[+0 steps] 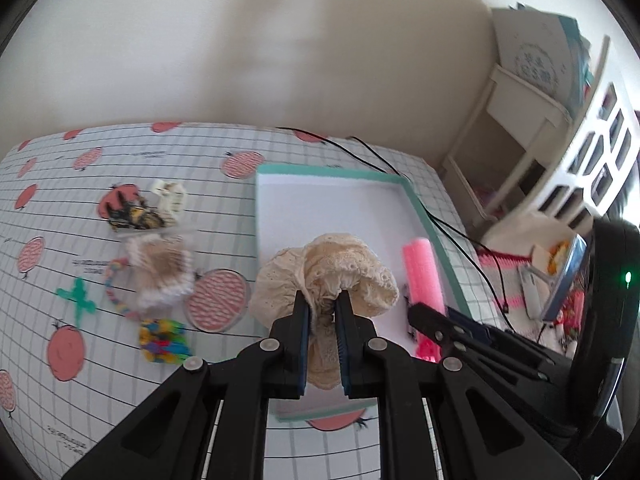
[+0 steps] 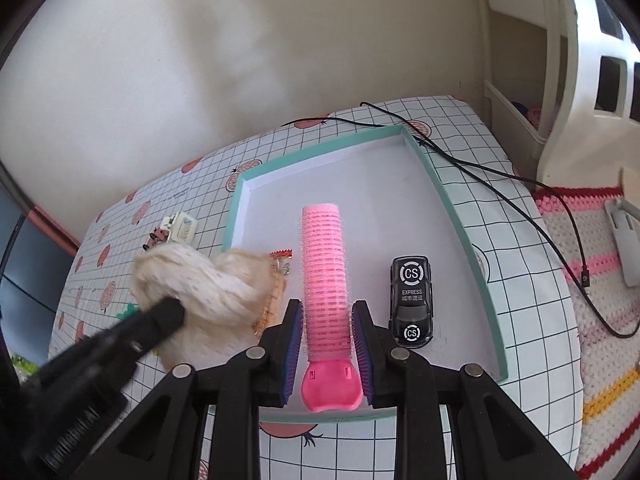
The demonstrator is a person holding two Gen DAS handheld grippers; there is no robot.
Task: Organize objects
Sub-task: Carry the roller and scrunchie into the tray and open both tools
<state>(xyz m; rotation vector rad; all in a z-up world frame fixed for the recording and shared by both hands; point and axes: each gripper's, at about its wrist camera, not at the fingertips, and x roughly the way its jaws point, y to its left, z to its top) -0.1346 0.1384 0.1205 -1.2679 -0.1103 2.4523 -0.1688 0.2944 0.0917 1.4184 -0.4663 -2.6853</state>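
Observation:
My left gripper (image 1: 322,300) is shut on a cream lace scrunchie (image 1: 332,276) and holds it over the left part of the white tray with a teal rim (image 1: 332,172). The scrunchie also shows in the right wrist view (image 2: 192,284). My right gripper (image 2: 327,308) is shut on a pink hair roller (image 2: 324,276) that lies inside the tray (image 2: 460,216). The roller also shows in the left wrist view (image 1: 422,276). A small black toy car (image 2: 411,300) sits in the tray right of the roller.
On the grid tablecloth left of the tray lie a fuzzy white scrunchie (image 1: 160,272), a round pink compact (image 1: 218,300), a green clip (image 1: 78,298), a colourful band bundle (image 1: 162,340) and a packet (image 1: 140,208). A black cable (image 2: 500,184) runs behind the tray. A white shelf (image 1: 532,120) stands right.

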